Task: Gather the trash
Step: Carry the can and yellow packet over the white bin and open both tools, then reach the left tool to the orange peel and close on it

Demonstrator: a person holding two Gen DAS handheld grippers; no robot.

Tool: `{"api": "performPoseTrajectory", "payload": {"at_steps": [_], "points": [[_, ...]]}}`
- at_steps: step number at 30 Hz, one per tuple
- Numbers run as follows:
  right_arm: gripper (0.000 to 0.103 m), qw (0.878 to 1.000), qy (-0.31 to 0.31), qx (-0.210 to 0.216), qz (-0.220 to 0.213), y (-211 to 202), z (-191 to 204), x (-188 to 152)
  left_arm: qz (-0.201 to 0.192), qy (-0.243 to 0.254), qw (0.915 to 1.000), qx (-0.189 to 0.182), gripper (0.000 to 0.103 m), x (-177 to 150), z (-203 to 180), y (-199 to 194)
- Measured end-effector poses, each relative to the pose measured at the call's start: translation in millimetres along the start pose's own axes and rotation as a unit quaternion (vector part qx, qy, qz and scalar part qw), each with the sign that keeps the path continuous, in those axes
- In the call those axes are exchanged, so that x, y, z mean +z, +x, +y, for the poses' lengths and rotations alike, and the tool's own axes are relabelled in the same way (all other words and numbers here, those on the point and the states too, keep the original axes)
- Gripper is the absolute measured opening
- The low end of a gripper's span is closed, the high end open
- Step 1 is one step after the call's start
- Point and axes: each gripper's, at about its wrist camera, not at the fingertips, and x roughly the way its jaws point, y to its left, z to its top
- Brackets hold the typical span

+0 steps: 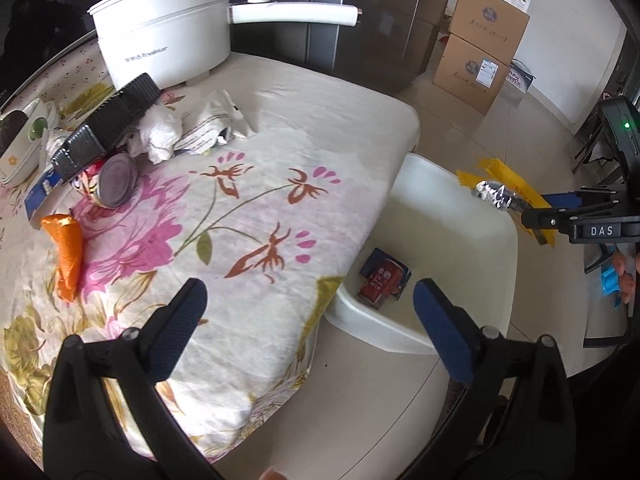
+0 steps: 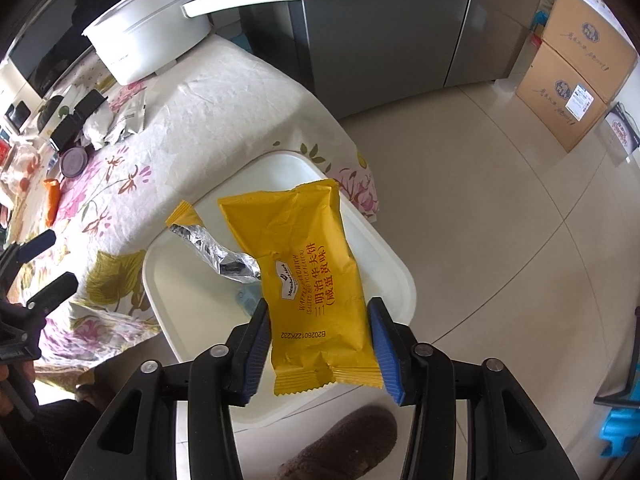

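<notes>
Nearest in the right wrist view, the right gripper (image 2: pixel 320 344) holds its blue pads on either side of a yellow snack wrapper (image 2: pixel 296 264); the left pad sits just beside the wrapper's edge and the right pad meets its other edge, but whether they press on it cannot be told. The wrapper is torn open, a strip of silver foil lining (image 2: pixel 216 250) trailing from its side, and red and white print runs along its face. It hangs directly over a white plastic bin (image 2: pixel 400 276) standing on the tiled floor against the near corner of the table, and a brown slipper (image 2: pixel 344 444) shows below the gripper. In the left wrist view the left gripper (image 1: pixel 308 320) stands wide open with nothing between its pads, poised over the table's near edge and the bin (image 1: pixel 360 316). Inside the bin lie a red can (image 1: pixel 376 284) and a blue wrapper (image 1: pixel 386 260). The floral tablecloth (image 1: pixel 256 184) is bare through its middle. Along the table's left edge lie an orange bag (image 1: pixel 68 252), a tipped tin (image 1: pixel 116 180), a blue box (image 1: pixel 40 196), black ribbed trays (image 1: pixel 108 124), crumpled white tissue (image 1: pixel 160 136) and a white packet (image 1: pixel 216 120). At the far edge stands a white electric pot (image 1: pixel 168 28) with its long handle reaching right. Beyond, cardboard boxes (image 1: pixel 480 52) are stacked against the wall.
</notes>
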Motion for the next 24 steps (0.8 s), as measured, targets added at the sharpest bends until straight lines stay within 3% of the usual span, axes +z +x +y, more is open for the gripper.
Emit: {"api": "performPoseTrajectory", "payload": {"at_steps": [1, 3, 14, 24], "points": [[0.079, 1.000, 0.001, 0.003, 0.001, 0, 1, 0, -0.001, 0.000, 1.0000, 0.003, 0.102, -2, 3, -2], [0.084, 1.000, -0.001, 0.005, -0.001, 0, 4, 1, -0.002, -0.001, 1.0000, 0.010, 0.102, -4, 8, -5], [0.084, 1.000, -0.025, 0.009, -0.007, -3, 35, 10, 0.002, -0.028, 0.9990, 0.036, 0.102, -14, 40, -21], [0.084, 0.997, -0.056, 0.031, -0.034, -13, 90, 26, -0.006, -0.080, 0.9952, 0.057, 0.102, -21, 82, -39]]}}
